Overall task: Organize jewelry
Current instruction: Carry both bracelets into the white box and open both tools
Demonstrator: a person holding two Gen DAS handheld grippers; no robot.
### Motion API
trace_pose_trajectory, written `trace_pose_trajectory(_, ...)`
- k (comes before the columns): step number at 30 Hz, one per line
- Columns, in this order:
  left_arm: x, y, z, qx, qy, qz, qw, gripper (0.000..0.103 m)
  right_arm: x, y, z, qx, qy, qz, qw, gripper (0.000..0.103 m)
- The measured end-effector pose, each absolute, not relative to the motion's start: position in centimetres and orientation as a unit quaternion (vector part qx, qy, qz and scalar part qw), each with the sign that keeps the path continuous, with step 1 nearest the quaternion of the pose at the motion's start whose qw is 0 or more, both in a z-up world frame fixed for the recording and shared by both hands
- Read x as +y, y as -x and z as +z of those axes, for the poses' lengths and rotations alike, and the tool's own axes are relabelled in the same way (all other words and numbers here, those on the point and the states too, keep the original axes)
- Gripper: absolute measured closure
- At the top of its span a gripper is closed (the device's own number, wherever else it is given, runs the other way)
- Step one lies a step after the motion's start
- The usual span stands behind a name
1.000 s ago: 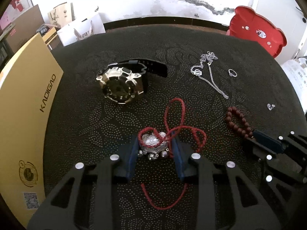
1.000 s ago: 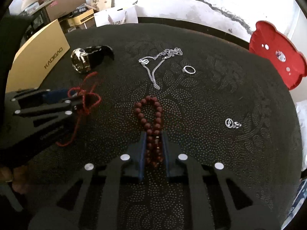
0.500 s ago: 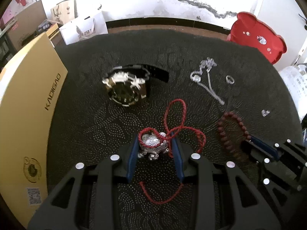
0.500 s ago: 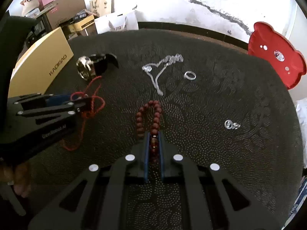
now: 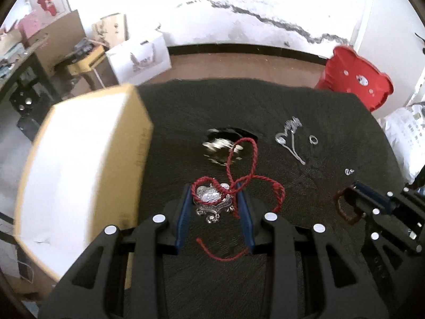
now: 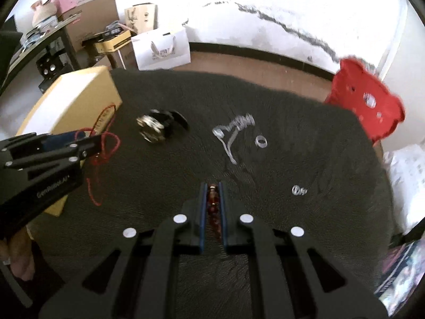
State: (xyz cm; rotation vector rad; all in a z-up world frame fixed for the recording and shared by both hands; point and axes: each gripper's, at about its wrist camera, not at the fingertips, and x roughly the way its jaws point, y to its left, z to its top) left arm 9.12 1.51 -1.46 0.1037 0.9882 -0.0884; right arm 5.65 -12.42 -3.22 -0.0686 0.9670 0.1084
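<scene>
My left gripper (image 5: 214, 191) is shut on a silver pendant (image 5: 212, 203) strung on a red cord (image 5: 247, 159) and holds it above the black mat (image 5: 332, 122); the cord hangs loose. My right gripper (image 6: 212, 186) is shut on a dark red bead bracelet (image 6: 213, 207), lifted off the mat; the bracelet also shows in the left wrist view (image 5: 345, 207). On the mat lie a black and gold watch (image 6: 156, 127), a silver chain necklace (image 6: 233, 133), a silver ring (image 6: 261, 141) and a small silver earring (image 6: 298, 190).
A yellow cardboard box (image 5: 79, 175) stands on the mat's left edge. A red bear-shaped stool (image 6: 369, 106) stands beyond the far right corner. Boxes and a white paper bag (image 6: 162, 49) stand on the floor behind.
Both grippers have risen from the mat with their pieces. The right jaws closed tight on the bead bracelet. The pendant's cord now hangs free.
</scene>
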Motion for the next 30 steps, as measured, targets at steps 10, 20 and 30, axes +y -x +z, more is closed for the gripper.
trace_pose_trajectory(10, 12.1, -5.2, 7.2, 0.467, -0.011, -0.002, 0.884, 0.069, -1.0, -3.0, 7.2, 0.431, 0.076, 0.105, 0.893, 0.094)
trace_pose_trajectory(20, 24.3, -4.9, 10.0, 0.461, -0.019, 0.056, 0.886, 0.069, 13.3, -4.2, 10.2, 0.423, 0.104, 0.166, 0.885, 0.094)
trace_pose_trajectory(30, 30.5, -9.8, 4.0, 0.505, -0.005, 0.051, 0.861, 0.069, 20.4, -9.4, 5.0, 0.466, 0.117, 0.158, 0.863, 0.094)
